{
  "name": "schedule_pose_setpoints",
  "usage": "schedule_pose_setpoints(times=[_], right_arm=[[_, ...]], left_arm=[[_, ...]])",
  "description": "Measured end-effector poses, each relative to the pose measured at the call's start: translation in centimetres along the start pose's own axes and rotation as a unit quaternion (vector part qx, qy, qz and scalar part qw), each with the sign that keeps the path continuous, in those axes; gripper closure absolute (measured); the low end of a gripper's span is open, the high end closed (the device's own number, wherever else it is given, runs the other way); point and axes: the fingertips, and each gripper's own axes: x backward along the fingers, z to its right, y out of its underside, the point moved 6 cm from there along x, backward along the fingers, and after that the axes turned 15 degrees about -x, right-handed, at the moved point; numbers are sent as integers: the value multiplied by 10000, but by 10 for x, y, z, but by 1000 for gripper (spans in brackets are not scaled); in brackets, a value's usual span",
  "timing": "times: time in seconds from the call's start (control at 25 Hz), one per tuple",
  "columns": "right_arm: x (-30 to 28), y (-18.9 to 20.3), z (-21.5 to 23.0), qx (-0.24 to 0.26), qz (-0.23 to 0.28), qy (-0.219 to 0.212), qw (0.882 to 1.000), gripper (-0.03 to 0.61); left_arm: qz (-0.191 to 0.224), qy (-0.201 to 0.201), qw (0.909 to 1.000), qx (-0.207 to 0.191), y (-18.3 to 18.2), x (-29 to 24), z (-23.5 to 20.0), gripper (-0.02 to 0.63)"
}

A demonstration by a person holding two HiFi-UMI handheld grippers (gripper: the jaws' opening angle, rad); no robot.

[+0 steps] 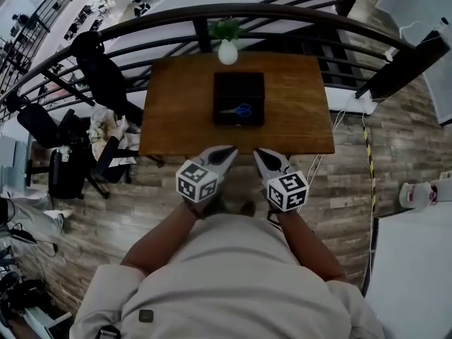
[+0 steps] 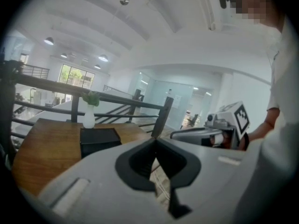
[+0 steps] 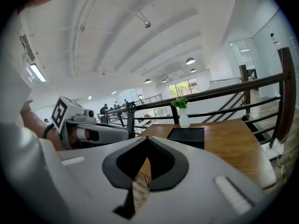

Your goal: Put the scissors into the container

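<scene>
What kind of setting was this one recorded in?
Probably a mezzanine or balcony in a large open office building: a curved dark railing runs behind the wooden table, a lower floor with furniture shows beyond it, and a high white ceiling spans overhead.

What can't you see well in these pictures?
- Scissors: tiny in the head view; blades unclear.
- Box inside: hidden by its own wall in both gripper views.
- Floor under the table: hidden by it in the head view.
</scene>
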Motion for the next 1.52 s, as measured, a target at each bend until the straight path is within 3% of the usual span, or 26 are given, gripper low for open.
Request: schedule_pose_setpoints(times=[0.48,1.52], right_arm=[[25,15,-26,79,133,-82,9998,571],[-44,48,-164,-35,538,431,9976,571]], left_arm=[[34,203,9997,-151,2,21,31,609],[259,878,9951,-373,16,157,-31,609]])
